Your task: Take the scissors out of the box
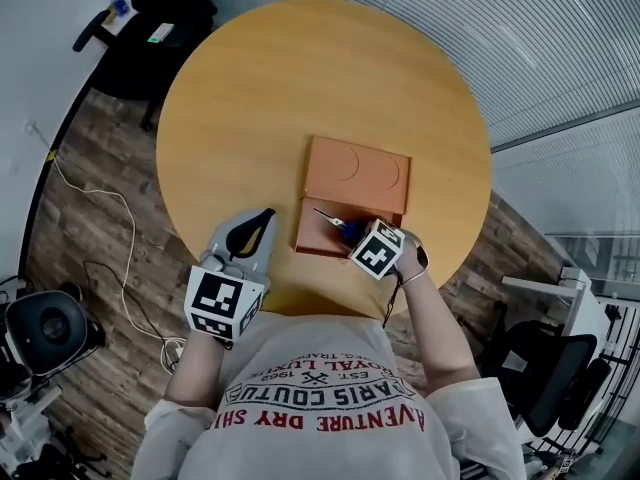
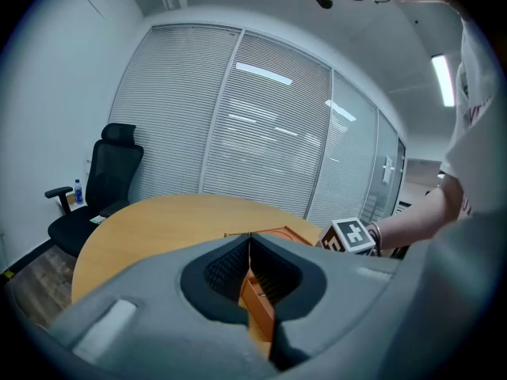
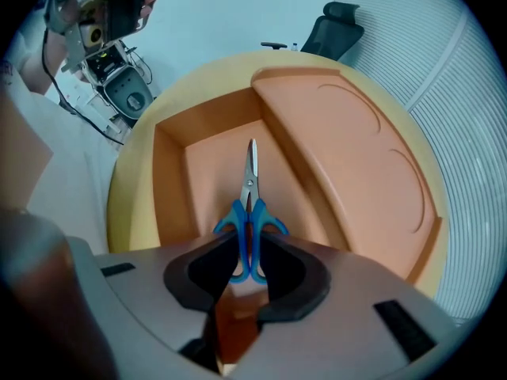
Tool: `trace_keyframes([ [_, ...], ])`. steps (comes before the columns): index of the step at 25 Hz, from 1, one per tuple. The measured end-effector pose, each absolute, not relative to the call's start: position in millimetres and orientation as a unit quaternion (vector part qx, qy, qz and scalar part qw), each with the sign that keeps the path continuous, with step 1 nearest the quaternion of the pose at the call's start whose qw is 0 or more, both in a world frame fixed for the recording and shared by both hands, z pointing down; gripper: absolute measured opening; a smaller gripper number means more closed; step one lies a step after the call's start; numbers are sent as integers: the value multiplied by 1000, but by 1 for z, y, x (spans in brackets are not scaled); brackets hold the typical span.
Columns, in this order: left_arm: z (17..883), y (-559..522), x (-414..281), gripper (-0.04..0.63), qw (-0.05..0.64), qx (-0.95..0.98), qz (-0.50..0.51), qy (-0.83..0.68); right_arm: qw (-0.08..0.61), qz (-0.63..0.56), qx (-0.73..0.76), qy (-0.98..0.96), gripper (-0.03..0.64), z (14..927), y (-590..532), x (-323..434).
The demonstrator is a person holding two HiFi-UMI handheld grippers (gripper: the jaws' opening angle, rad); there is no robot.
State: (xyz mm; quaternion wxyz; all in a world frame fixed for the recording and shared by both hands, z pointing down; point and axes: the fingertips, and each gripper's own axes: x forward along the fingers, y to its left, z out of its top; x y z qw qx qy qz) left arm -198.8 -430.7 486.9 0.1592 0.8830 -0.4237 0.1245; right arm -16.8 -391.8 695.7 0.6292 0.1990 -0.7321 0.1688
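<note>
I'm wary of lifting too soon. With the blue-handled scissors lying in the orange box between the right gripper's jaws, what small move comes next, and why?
Probably finish closing the right gripper before lifting. The blue-handled steel scissors lie flat on the floor of the open orange box, handles between the jaws, but firm pad contact isn't clear yet.

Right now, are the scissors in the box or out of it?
In. The scissors lie on the floor of the open compartment of the box, handles between the right tongs.
</note>
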Motion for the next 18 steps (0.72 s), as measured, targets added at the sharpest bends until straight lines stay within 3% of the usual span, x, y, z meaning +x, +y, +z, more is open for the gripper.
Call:
trace_keyframes([
  [7,465,-415,-192,11,171,876,101,-439,608,143,198,-755,94,663,-377,-13],
  [18,435,-397,-167,11,139,865,85,-474,512,130,224,-819,92,592,-370,-3],
])
